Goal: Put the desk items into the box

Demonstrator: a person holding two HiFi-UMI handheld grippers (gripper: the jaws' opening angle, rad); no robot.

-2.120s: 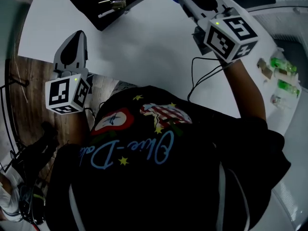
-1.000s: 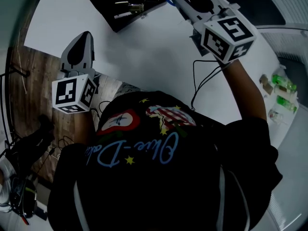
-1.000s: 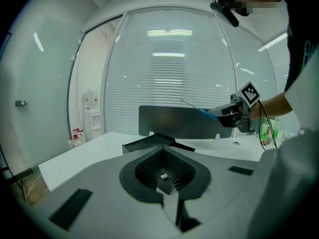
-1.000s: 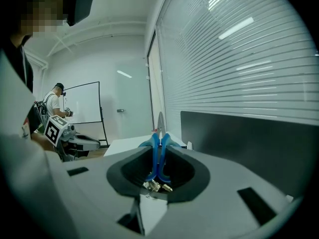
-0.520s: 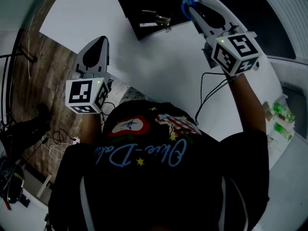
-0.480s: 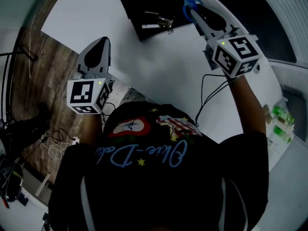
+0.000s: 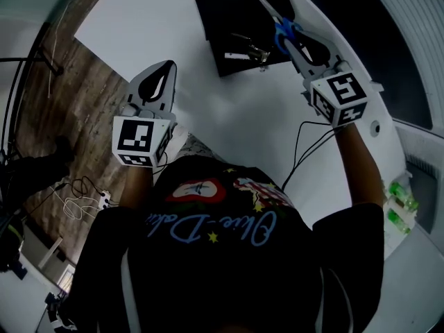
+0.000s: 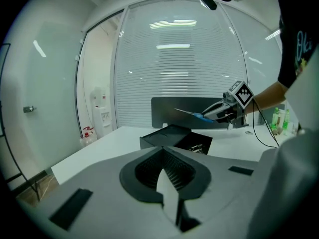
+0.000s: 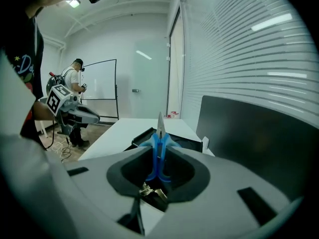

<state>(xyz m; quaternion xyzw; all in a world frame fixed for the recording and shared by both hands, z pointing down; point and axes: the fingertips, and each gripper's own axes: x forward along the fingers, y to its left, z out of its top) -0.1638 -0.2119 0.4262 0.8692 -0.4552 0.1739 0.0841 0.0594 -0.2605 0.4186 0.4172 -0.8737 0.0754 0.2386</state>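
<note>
A black open box (image 7: 232, 9) stands on the white table (image 7: 229, 116), with a metal clip and a pen-like item (image 7: 246, 47) inside. My right gripper (image 7: 295, 39) is shut on blue-handled scissors (image 7: 283, 28). Their blades point up and left over the box's right part. In the right gripper view the scissors (image 9: 158, 146) stick straight out between the jaws, with the box (image 9: 142, 138) beyond. My left gripper (image 7: 168, 68) is shut and holds nothing, near the table's left edge, short of the box (image 8: 172, 137). The left gripper view shows the right gripper (image 8: 219, 111) with the scissors (image 8: 192, 114) above the box.
Wooden floor (image 7: 62, 96) with cables lies left of the table. Green bottles (image 7: 399, 203) stand on a surface at the far right. A cable (image 7: 302, 151) trails from the right gripper. A dark panel (image 8: 199, 108) stands behind the box. A person (image 9: 75, 81) stands by a whiteboard.
Both grippers have moved toward the box. The right one has carried the scissors, so their blades now reach over the box. The left one has advanced along the table's edge.
</note>
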